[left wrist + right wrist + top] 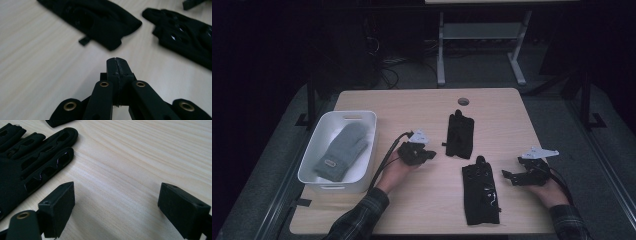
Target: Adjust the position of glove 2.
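— What are the two hand-held tools doing?

— The left gripper [117, 65] is clenched: its two flat black pads meet along a thin seam, with nothing pinched between them, and it hangs just above bare wood. The right gripper [116, 210] is spread wide, its blocky matt jaws standing far apart with only table between them, holding nothing.

— And the gloves?

— The far black fabric glove [460, 134] lies flat near the middle of the pale wood-grain table [504, 115], fingers pointing away from the person, a small tab sticking out at its side. The near black perforated glove [480, 192] lies closer to the front edge, between the two hands; its fingers carry rows of oval cut-outs with a slight sheen. It sits just beside the right gripper's jaw, not touching as far as I can tell.

— Anything else?

— A white rectangular plastic bin [364, 150] with rounded corners stands at the left, holding a grey knitted mitten [342, 151] with a small label on its cuff.

— What's hard to read?

— The room behind is dark; the gloves' black surfaces swallow detail, and the near glove is cut off in the right gripper view.
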A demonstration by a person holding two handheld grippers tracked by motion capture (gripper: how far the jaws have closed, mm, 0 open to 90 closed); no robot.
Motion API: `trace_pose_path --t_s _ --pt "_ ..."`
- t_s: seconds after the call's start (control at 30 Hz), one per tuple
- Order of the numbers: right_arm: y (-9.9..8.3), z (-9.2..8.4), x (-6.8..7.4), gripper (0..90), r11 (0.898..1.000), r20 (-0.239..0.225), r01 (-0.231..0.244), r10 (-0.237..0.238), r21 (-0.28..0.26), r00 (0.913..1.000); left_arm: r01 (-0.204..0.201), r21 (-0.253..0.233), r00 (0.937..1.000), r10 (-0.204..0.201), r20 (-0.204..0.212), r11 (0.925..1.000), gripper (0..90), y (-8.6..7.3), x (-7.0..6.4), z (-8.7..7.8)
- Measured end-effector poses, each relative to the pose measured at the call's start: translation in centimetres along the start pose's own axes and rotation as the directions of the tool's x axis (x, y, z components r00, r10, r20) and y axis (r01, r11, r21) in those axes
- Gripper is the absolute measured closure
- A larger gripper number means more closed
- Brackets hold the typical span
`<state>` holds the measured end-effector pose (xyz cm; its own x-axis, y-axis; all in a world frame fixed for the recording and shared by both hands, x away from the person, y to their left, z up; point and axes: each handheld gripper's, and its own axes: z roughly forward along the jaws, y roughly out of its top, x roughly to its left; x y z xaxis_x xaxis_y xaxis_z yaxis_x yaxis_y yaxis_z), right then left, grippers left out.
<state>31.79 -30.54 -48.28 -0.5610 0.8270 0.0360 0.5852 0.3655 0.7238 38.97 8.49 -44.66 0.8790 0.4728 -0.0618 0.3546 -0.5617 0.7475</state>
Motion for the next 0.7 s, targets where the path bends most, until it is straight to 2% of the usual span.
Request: trace_pose_path --t_s 0.1,0.33,0.4,0.47,0.53,0.6,0.7 --pt "0.0 0.0 0.0 14.0 1.000 -0.001 0.002 -0.002 0.000 1.0000 -0.007 -0.007 1.0000 0.007 -0.001 1.0000 89.4 1.5 0.6 1.5" --pt "0.0 0.0 -0.1 13.9 1.000 0.002 0.002 -0.002 -0.001 1.0000 0.019 -0.032 0.9997 -0.019 0.014 0.9993 89.3 4.4 1.8 4.7" --pt "0.0 0.0 -0.1 14.0 1.000 0.002 0.004 -0.004 -0.001 1.0000 0.010 -0.024 1.0000 -0.010 0.000 0.9997 89.3 5.1 2.1 5.6" --pt "0.0 0.0 -0.1 14.0 1.000 0.002 0.004 -0.004 -0.001 1.0000 0.023 -0.019 0.9997 -0.023 -0.011 0.9995 89.3 5.8 2.6 6.5" --pt "0.0 0.0 -0.1 14.0 1.000 0.002 0.004 -0.004 -0.001 1.0000 0.037 -0.020 0.9992 -0.037 -0.014 0.9991 89.3 6.2 3.1 7.1" --pt "0.0 0.0 -0.1 14.0 1.000 0.002 0.004 -0.004 -0.001 1.0000 0.041 0.001 0.9988 -0.041 -0.027 0.9991 89.2 6.4 3.5 7.8" --pt "0.0 0.0 -0.1 14.0 1.000 0.002 0.004 -0.004 -0.001 1.0000 0.060 0.034 0.9977 -0.059 -0.032 0.9976 89.3 5.9 4.0 8.9"
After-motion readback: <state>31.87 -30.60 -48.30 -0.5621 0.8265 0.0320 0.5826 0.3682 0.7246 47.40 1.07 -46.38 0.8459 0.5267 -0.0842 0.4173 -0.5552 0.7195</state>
